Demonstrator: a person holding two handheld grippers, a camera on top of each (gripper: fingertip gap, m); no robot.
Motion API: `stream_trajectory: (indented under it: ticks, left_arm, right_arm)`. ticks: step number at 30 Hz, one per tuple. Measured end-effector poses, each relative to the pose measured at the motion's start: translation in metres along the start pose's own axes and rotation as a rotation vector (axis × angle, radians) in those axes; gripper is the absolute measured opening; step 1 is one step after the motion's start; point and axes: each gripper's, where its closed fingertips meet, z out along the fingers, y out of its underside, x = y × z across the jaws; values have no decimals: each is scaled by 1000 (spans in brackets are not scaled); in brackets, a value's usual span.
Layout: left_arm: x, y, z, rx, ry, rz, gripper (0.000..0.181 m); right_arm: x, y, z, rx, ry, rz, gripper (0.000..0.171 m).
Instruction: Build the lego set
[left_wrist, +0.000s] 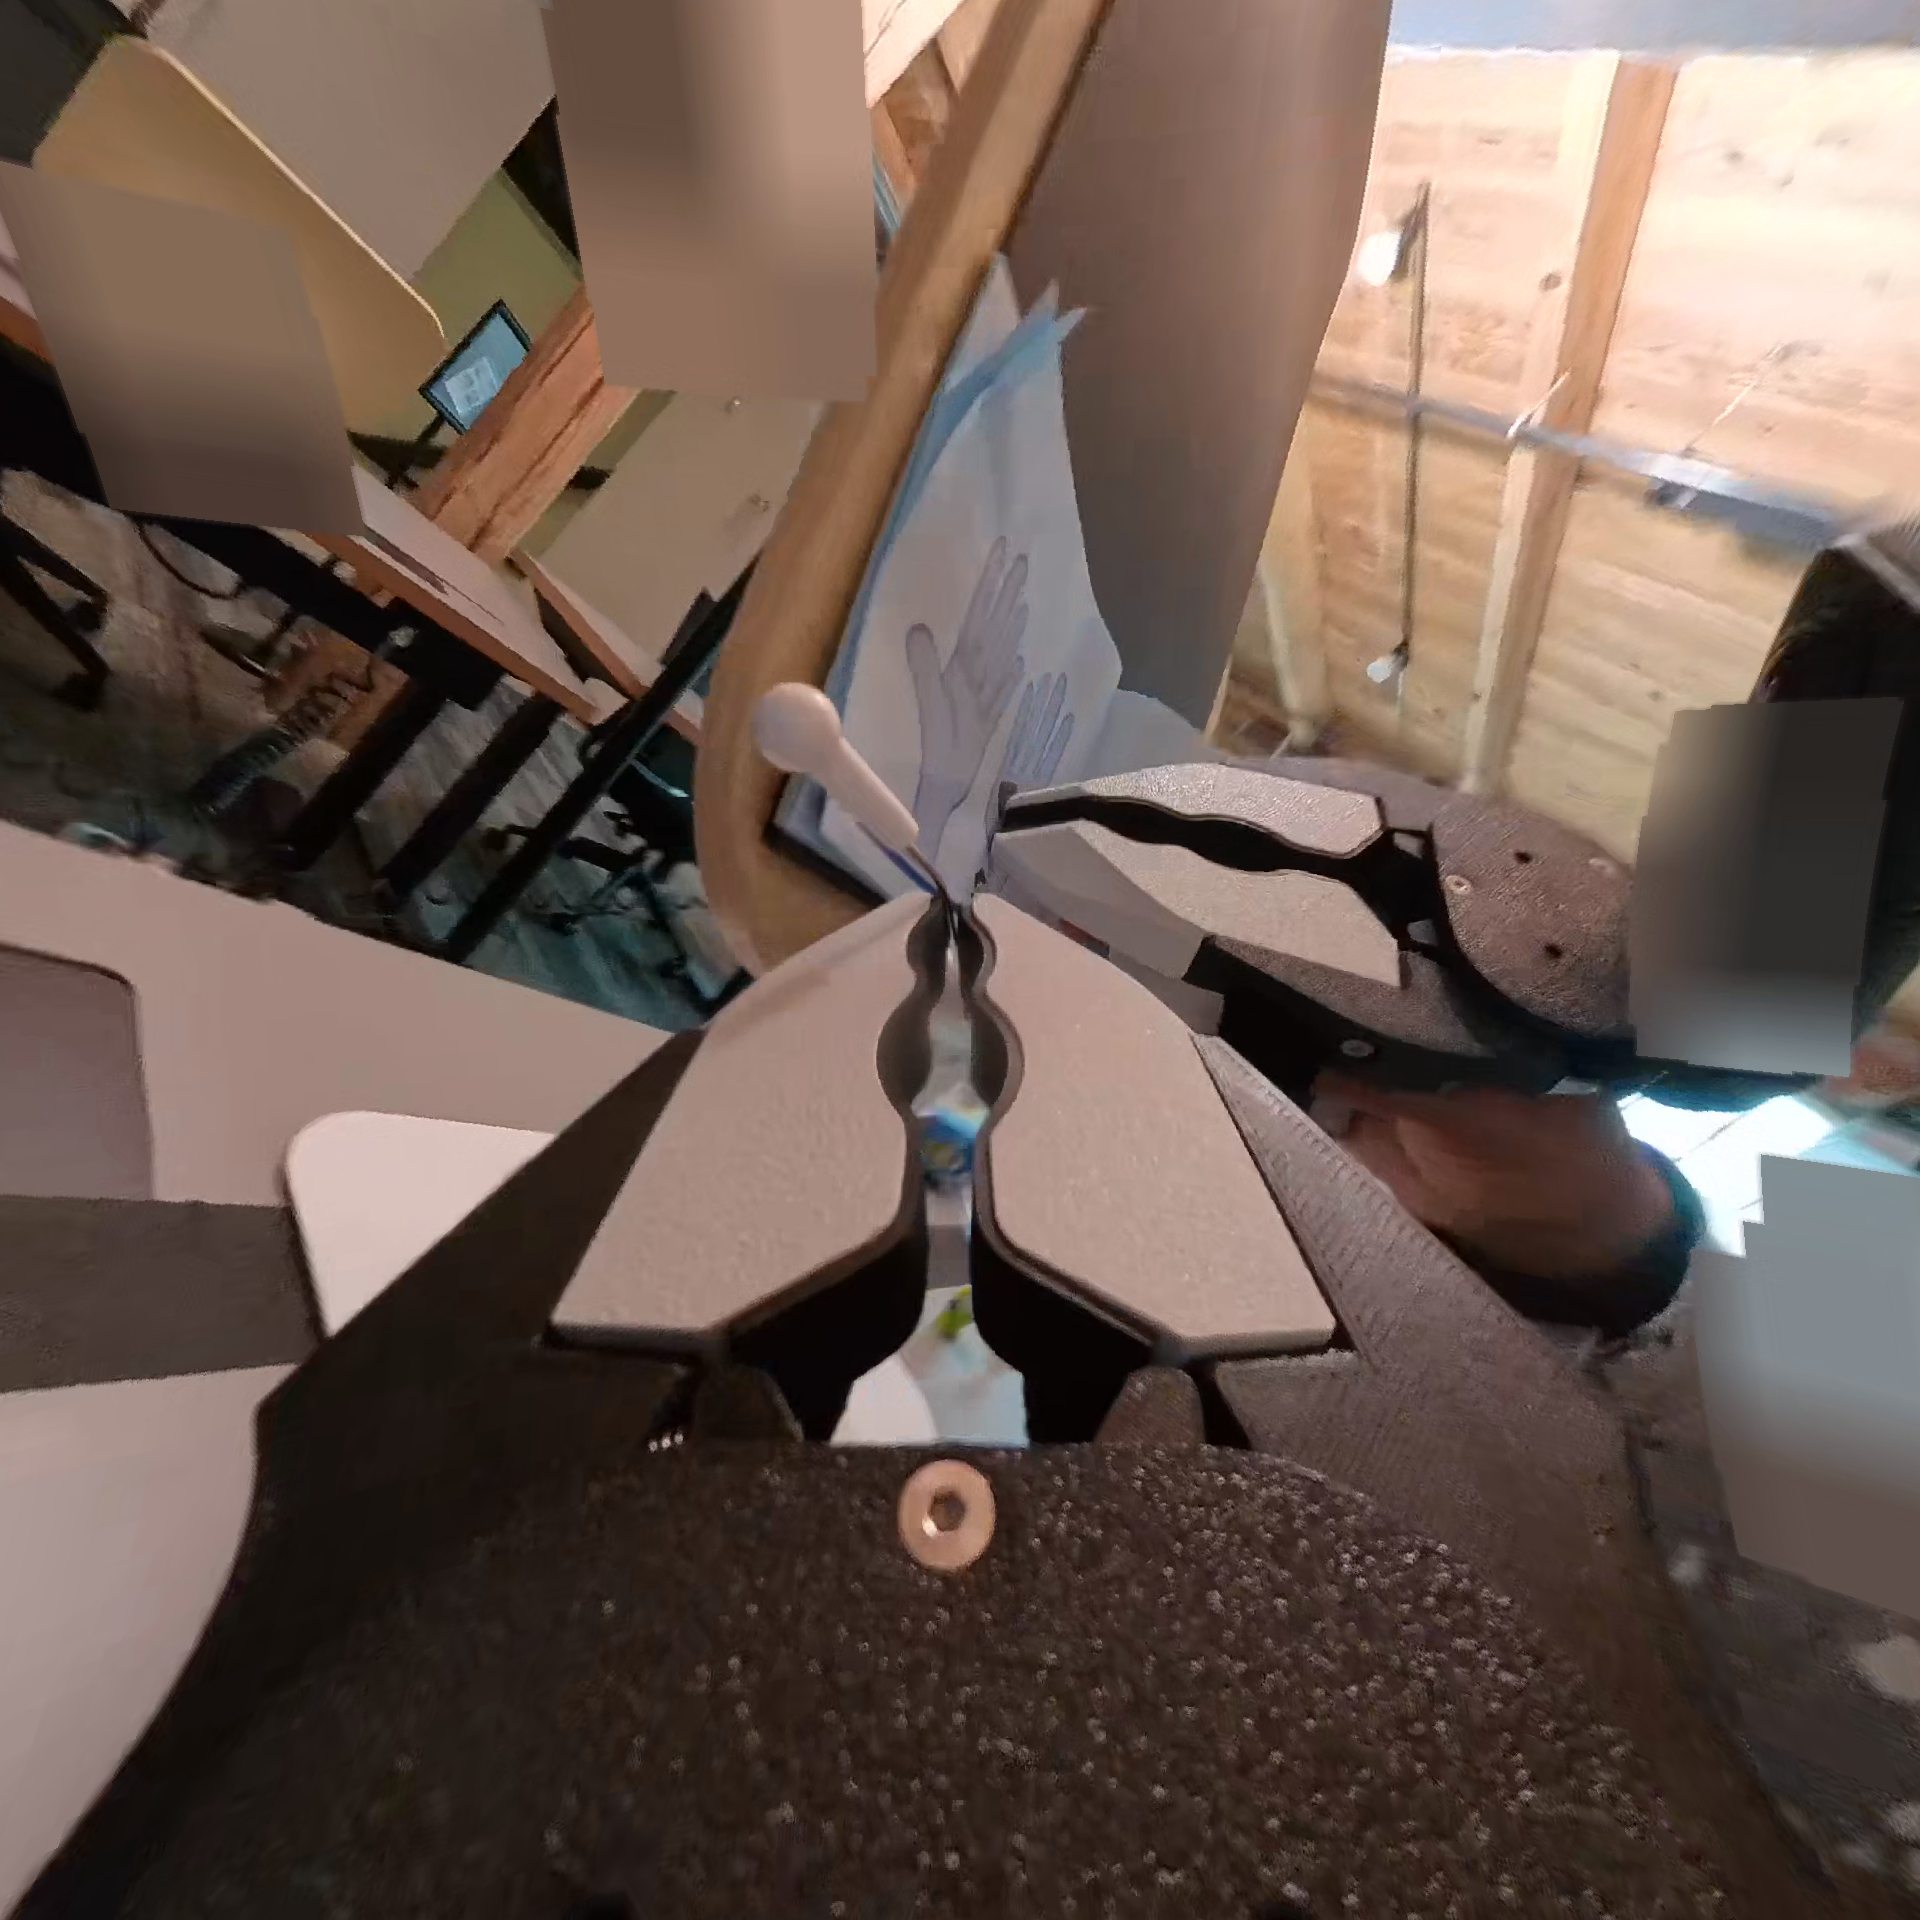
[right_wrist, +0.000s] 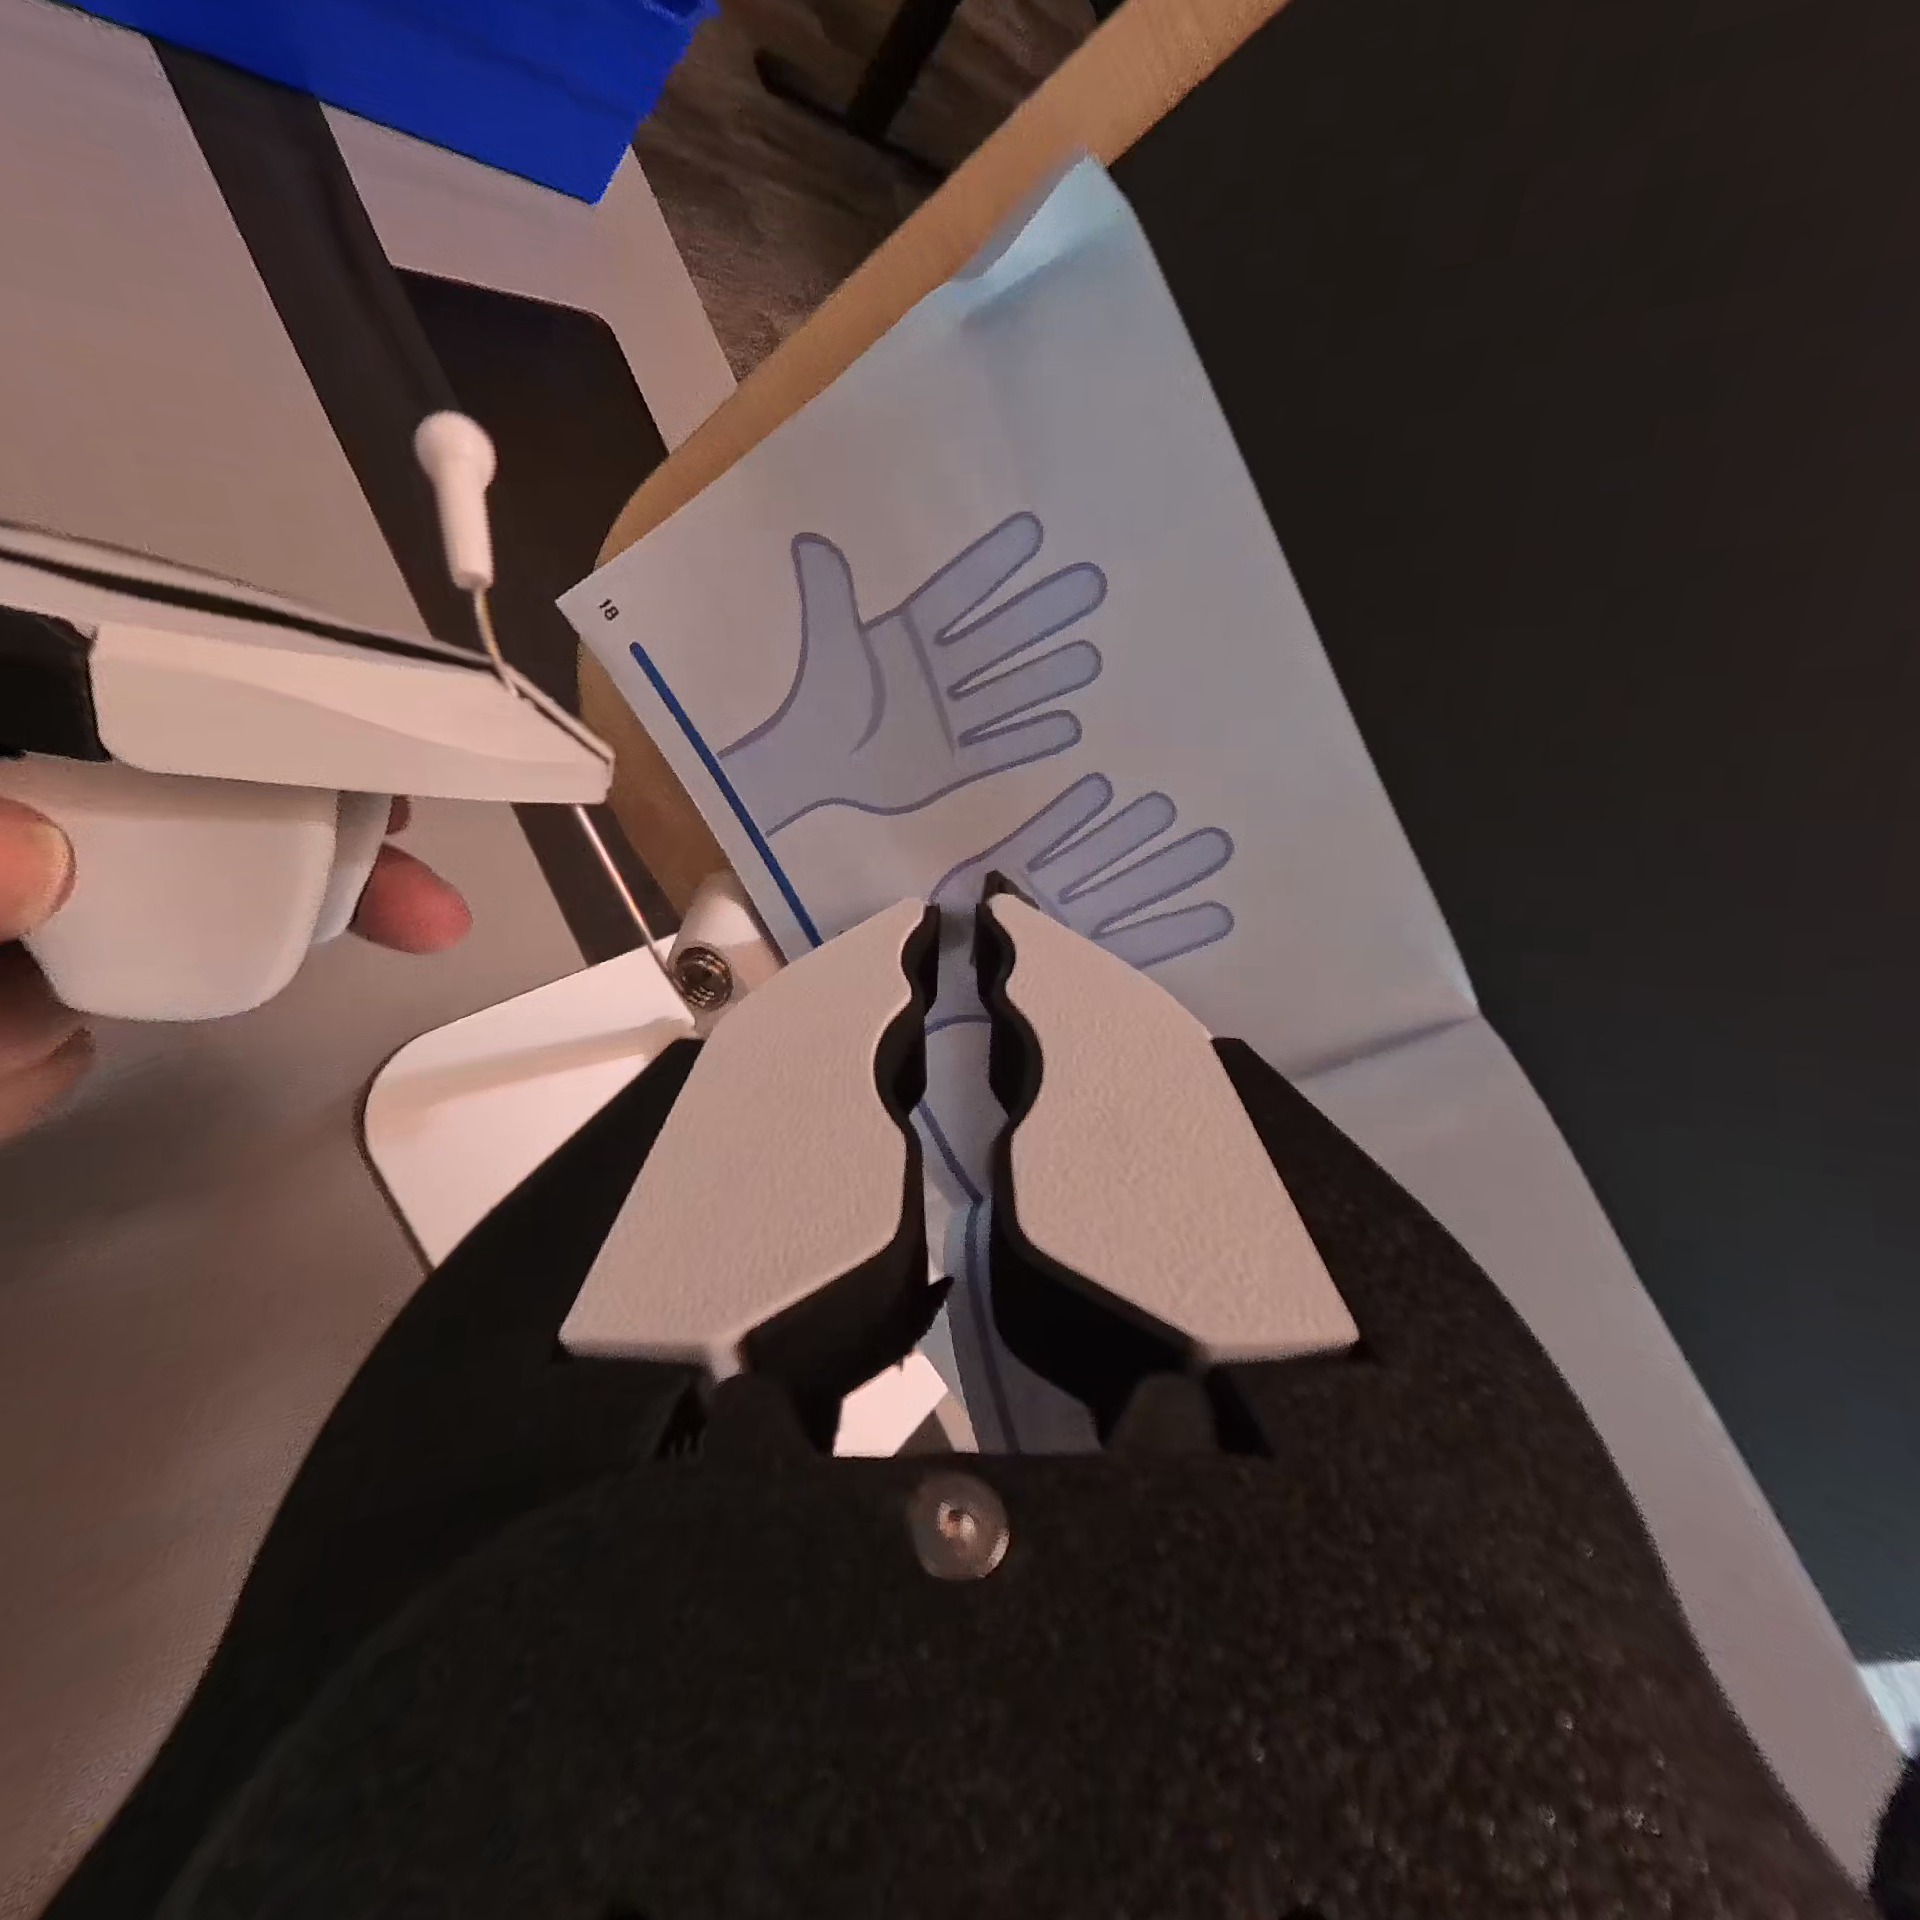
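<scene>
Left gripper (left_wrist: 951, 904) was clenched at its tips on a thin thread (left_wrist: 906, 864) carrying a smooth white bulb-ended piece (left_wrist: 821, 750), held in the air; right gripper (right_wrist: 961, 906) was nearly closed, the instruction sheet (right_wrist: 1039, 644) running between its jaws, apparently pinched; finger pads matte grey, bodies black and grainy; sheet pale blue, creased, printed with hand outlines, leaning on a wooden board (right_wrist: 649, 810); beyond lay a smooth white table (right_wrist: 156, 312); no built model was visible, so I judged it early, with most assembly left.

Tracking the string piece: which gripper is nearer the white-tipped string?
Left. The left gripper pinches the white-tipped string in its jaws; the right gripper is apart from it, clamped on the instruction sheet.
</scene>
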Motion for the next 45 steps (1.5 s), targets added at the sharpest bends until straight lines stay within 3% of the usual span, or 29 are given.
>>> stream_trajectory:
  ticks: [6,9,18,25,31,37,45]
  left_arm:
    - [8,-6,22,-247,-134,529,5]
    - [6,-4,34,-374,-184,702,7]
    - [6,0,45,-500,-194,727,6]
    - [12,2,37,-506,-193,708,12]
    - [16,4,21,-518,-208,695,12]
    - [17,29,-2,-535,-219,701,11]
    - [17,59,-16,-497,-192,636,9]
  right_arm:
    - [-1,0,0,78,-66,85,5]
    - [0,-1,-1,104,-114,153,4]
    - [12,20,-29,270,-300,391,15]
    - [61,96,-51,210,-142,455,12]
    - [73,127,-55,105,42,278,12]
    - [88,130,-50,33,255,45,13]
    - [87,129,-55,47,240,87,11]
